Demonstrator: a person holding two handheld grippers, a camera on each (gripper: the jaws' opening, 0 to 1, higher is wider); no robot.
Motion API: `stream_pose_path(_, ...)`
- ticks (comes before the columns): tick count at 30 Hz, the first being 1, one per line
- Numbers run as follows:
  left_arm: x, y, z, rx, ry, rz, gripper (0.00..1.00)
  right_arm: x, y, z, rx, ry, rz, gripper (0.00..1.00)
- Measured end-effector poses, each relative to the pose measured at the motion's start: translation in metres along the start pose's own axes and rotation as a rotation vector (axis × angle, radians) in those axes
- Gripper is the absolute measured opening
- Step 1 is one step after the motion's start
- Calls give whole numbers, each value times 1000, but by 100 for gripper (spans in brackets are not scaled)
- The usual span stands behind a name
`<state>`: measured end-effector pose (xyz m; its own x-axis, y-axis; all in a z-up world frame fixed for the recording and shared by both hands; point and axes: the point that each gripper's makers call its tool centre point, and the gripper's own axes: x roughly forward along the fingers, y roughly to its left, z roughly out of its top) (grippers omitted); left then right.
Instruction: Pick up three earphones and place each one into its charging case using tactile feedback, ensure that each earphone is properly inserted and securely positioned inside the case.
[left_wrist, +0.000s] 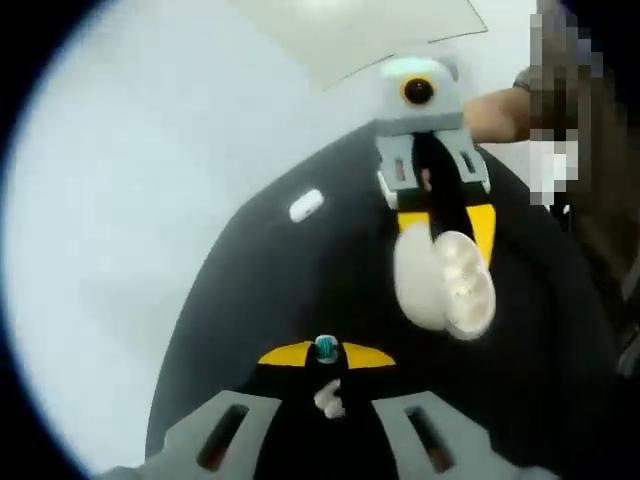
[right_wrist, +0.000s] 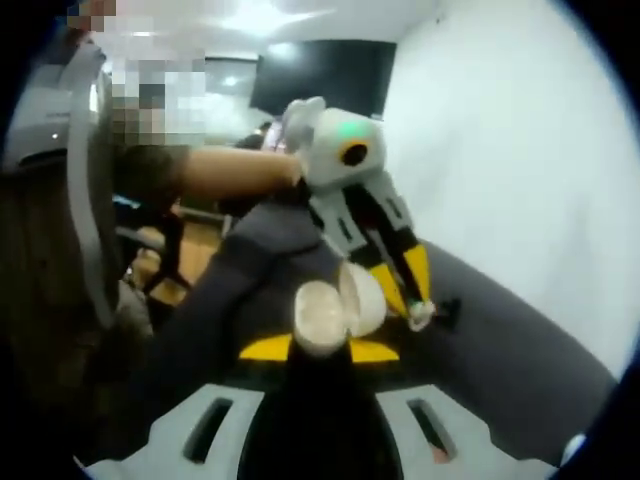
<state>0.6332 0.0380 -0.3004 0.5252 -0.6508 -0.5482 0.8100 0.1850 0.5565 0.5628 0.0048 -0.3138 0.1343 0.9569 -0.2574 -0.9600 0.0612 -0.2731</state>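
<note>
My left gripper (left_wrist: 326, 355) is shut on a small white earphone (left_wrist: 328, 398) with a teal tip, pinched between its yellow-tipped jaws. Across from it my right gripper (left_wrist: 447, 235) comes down from the top, shut on an open white charging case (left_wrist: 447, 282) whose inside faces me. In the right gripper view the same case (right_wrist: 322, 308) sits between my right gripper's (right_wrist: 318, 348) jaws, lid swung open. The left gripper (right_wrist: 410, 300) hangs just to the right of the case, holding the earphone (right_wrist: 421, 315) a short way from it. Another white earphone (left_wrist: 306, 205) lies on the black mat.
A black mat (left_wrist: 300, 290) covers part of a white table (left_wrist: 120, 230). A pale sheet (left_wrist: 360, 30) lies at the far edge. A person's forearm (right_wrist: 230, 170) reaches to the left gripper, with chairs and a dark screen (right_wrist: 320, 75) behind.
</note>
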Motion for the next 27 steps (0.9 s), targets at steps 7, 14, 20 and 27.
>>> stream_pose_path(7,-36,-7,-1,-176,-92,150,7,0,-1,0,-2,-1,1,20)
stream_pose_path(14,-53,-34,-21,-437,-110,232,7,0,-1,-1,-3,0,0,20)
stream_pose_path(20,-54,-51,-33,-470,-62,221,8,0,-2,-1,-4,0,-2,20)
stream_pose_path(27,-64,-52,-25,-491,-95,138,19,0,-2,-1,1,1,-1,20)
